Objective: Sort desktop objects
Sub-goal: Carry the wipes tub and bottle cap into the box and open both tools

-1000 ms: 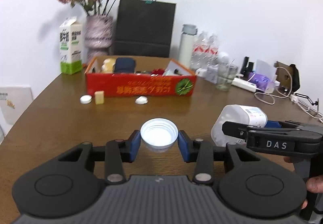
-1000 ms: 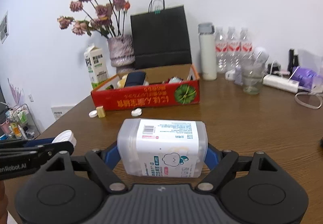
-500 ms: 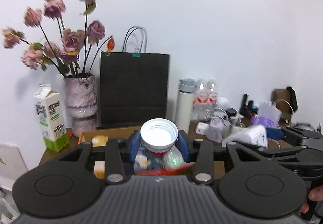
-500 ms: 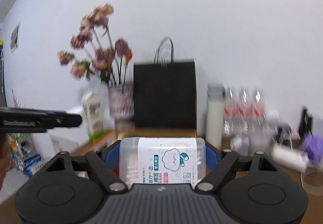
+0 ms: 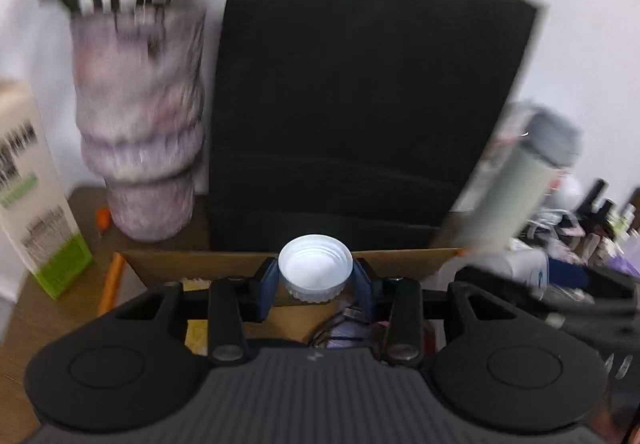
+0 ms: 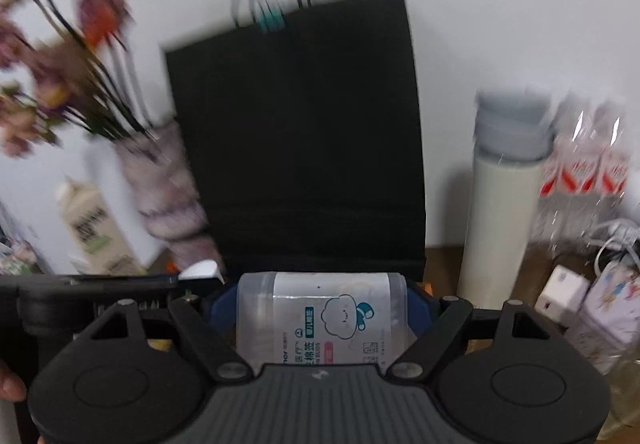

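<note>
White ribbed plastic cap (image 5: 315,273), open side up, pinched between our left gripper's (image 5: 315,282) blue pads, held above the cardboard box (image 5: 208,261) just in front of the tall black paper bag (image 5: 360,104). Clear rounded plastic cotton-swab tub (image 6: 320,318) with its cloud label is clamped across its width in our right gripper (image 6: 321,310), also before that bag. Left of the bag we see a blurred mauve ridged vase (image 5: 140,124) and a white-and-green milk carton (image 5: 36,204); right of it, a cream flask with grey lid (image 6: 506,200) on the brown table (image 6: 444,264)
</note>
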### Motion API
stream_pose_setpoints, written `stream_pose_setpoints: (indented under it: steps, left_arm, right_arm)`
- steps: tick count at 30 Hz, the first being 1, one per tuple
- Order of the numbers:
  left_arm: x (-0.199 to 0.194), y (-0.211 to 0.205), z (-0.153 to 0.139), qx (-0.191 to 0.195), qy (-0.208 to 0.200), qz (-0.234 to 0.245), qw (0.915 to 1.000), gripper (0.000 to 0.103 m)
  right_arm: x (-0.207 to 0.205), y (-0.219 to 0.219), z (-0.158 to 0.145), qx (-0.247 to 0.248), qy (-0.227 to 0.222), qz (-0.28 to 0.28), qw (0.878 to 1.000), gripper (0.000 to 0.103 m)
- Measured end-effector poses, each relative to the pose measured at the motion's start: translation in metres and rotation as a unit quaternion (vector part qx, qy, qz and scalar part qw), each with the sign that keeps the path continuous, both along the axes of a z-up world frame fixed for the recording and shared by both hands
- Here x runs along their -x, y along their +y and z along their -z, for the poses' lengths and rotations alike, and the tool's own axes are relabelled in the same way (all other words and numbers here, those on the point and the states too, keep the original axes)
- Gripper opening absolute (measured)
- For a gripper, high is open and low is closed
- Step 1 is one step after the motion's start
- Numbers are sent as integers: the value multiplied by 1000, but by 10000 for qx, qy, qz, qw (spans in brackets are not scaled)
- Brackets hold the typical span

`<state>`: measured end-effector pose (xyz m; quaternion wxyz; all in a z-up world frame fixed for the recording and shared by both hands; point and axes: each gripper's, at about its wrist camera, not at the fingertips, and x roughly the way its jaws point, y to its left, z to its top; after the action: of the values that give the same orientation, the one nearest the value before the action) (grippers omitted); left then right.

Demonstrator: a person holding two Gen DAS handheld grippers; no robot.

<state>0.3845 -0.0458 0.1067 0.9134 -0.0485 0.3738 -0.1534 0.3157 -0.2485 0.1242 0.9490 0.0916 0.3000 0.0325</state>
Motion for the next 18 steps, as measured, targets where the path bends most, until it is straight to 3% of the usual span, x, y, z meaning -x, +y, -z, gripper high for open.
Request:
stream_pose_setpoints:
  steps: [4, 7, 10, 14, 18]
  left_arm:
    - [-25, -4, 26, -134, 123, -73, 9998, 41]
    - [-36, 2, 38, -24, 395, -97, 9992, 43]
    - [-38, 10, 41, -22, 405, -101, 9991, 53]
    - [-30, 21, 30, -48, 286, 51, 9996, 62]
    - [-11, 26, 1, -283, 39, 57, 9996, 73]
  right_arm:
    - [-29, 3, 31, 127, 170, 60, 9998, 81]
    - [-46, 0, 46, -22, 307, 144, 9994, 81]
    - [-59, -5, 60, -242, 502, 211, 9982, 81]
    - [-65, -4, 66, -340, 640, 213, 9971, 82]
    - [-56, -3, 46, -345, 465, 163, 9982, 81]
